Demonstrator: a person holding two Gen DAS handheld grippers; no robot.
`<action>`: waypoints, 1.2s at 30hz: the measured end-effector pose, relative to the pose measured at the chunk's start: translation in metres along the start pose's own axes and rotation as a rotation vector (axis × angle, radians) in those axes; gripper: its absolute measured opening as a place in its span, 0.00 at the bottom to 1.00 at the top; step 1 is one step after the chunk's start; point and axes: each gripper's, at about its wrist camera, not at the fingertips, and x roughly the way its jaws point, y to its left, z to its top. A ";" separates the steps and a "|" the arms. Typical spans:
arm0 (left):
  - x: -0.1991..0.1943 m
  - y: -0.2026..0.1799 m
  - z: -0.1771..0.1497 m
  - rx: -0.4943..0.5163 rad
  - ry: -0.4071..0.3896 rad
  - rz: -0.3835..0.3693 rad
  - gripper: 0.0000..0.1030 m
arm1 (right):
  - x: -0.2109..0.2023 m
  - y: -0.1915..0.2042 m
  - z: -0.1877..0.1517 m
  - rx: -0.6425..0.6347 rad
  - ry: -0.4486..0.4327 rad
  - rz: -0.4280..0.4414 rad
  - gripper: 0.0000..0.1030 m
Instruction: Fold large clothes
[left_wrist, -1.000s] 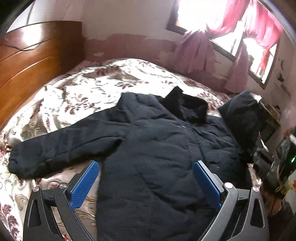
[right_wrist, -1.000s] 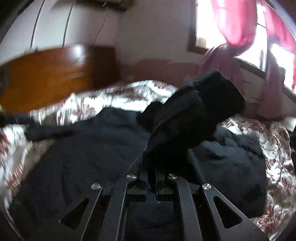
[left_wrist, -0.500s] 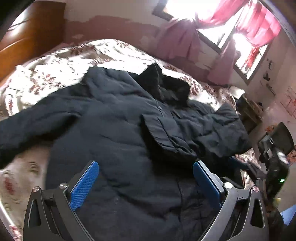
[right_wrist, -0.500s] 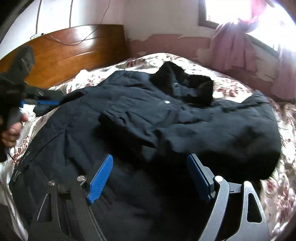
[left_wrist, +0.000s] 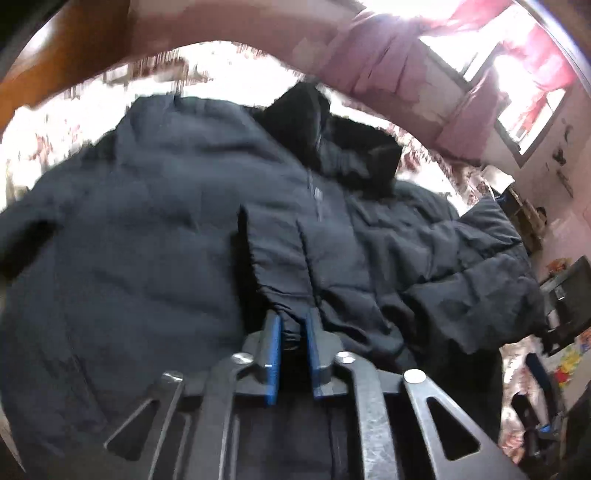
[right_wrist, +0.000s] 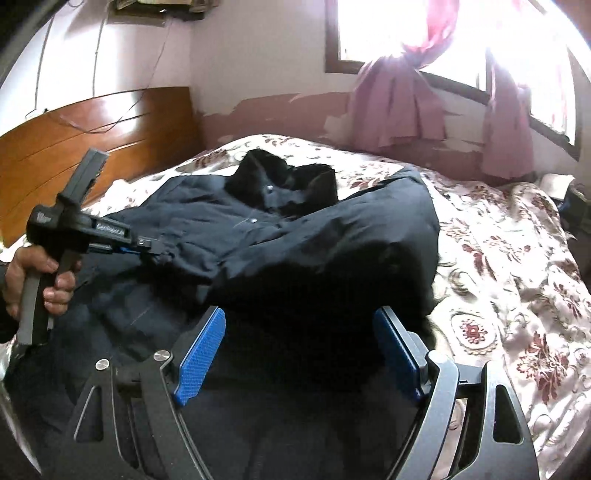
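My left gripper (left_wrist: 293, 325) pinching jacket (left_wrist: 166, 229) sleeve cuff (left_wrist: 275, 258) just ahead; right gripper (right_wrist: 299, 354) spread, hovering above jacket.

Home bedroom: bed (right_wrist: 498, 258) (floral cover), headboard (right_wrist: 92, 147), curtains (right_wrist: 399, 107).

Bed (right_wrist: 509, 258) with floral cream-and-maroon cover, wooden headboard (right_wrist: 92, 147) at far left. Dark padded jacket (right_wrist: 295, 240) lies spread directly on it, collar toward the wall.
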 end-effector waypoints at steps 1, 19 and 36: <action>-0.006 -0.006 0.002 0.036 -0.031 0.025 0.06 | 0.001 -0.002 0.003 0.006 -0.004 -0.008 0.76; -0.012 0.046 0.007 0.176 -0.103 0.355 0.05 | 0.158 0.032 0.039 0.002 0.232 -0.106 0.77; -0.083 0.139 0.003 -0.144 -0.210 0.188 0.81 | 0.134 0.089 0.056 -0.021 0.108 -0.024 0.83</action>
